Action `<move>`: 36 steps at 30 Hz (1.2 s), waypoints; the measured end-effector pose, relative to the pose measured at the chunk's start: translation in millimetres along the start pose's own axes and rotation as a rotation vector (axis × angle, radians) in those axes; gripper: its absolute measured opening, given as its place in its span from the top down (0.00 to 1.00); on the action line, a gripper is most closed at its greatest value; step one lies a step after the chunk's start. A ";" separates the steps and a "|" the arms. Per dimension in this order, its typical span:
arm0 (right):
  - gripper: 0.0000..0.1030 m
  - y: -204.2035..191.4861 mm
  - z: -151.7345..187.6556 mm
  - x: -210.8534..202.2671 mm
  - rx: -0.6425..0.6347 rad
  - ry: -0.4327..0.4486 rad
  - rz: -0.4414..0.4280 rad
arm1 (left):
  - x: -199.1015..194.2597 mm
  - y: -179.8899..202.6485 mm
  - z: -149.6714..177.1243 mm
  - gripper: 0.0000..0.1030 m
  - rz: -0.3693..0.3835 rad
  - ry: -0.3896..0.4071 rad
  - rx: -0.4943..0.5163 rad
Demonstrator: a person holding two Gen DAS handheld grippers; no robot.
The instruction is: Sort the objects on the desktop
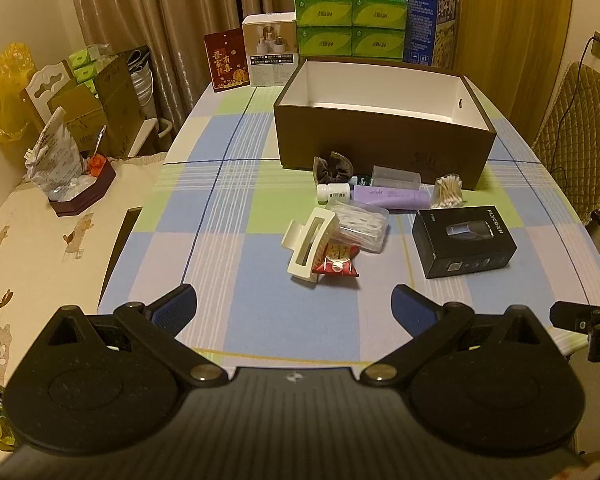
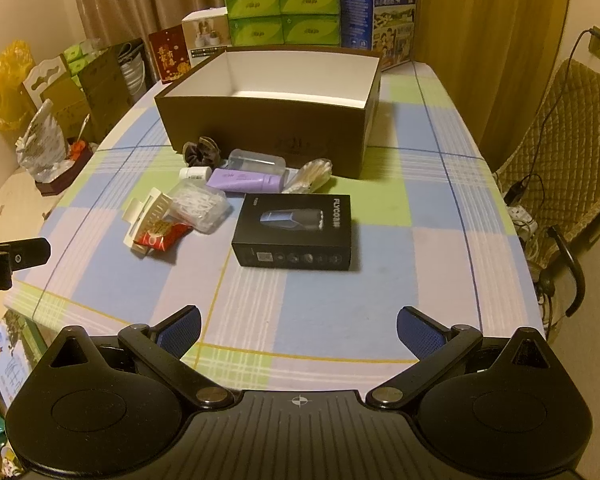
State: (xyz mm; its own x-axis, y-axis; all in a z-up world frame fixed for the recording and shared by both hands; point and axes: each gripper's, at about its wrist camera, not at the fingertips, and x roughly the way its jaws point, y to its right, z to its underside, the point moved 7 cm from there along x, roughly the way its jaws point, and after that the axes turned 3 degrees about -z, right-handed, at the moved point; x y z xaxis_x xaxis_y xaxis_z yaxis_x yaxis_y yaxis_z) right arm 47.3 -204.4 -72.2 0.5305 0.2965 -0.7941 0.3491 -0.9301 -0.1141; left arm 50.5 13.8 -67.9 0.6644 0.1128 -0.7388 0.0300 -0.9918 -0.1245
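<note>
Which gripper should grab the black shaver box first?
Right, probably. The black cardboard shaver box lies almost straight ahead of the open right gripper. From the open left gripper it sits off to the right, behind the cream hair claw.

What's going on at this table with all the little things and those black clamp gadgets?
A person is about to tidy the table with two handheld grippers. The left gripper and right gripper both hover open, holding nothing. A hair claw, cotton swabs, purple tube and black shaver box lie loose in front of the brown box, whose visible inside looks empty.
</note>
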 end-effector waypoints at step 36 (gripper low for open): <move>0.02 1.2 -9.7 28.4 0.012 0.005 -0.070 | 39.9 -1.8 -2.4 0.01 0.024 -0.058 0.024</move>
State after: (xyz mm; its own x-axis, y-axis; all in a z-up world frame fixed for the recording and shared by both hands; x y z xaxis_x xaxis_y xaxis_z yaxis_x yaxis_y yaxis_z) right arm 70.3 -195.0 -89.2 0.5091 0.3616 -0.7811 0.3763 -0.9097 -0.1759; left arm 78.7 20.0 -95.6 0.6200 0.0926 -0.7791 -0.0044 -0.9926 -0.1215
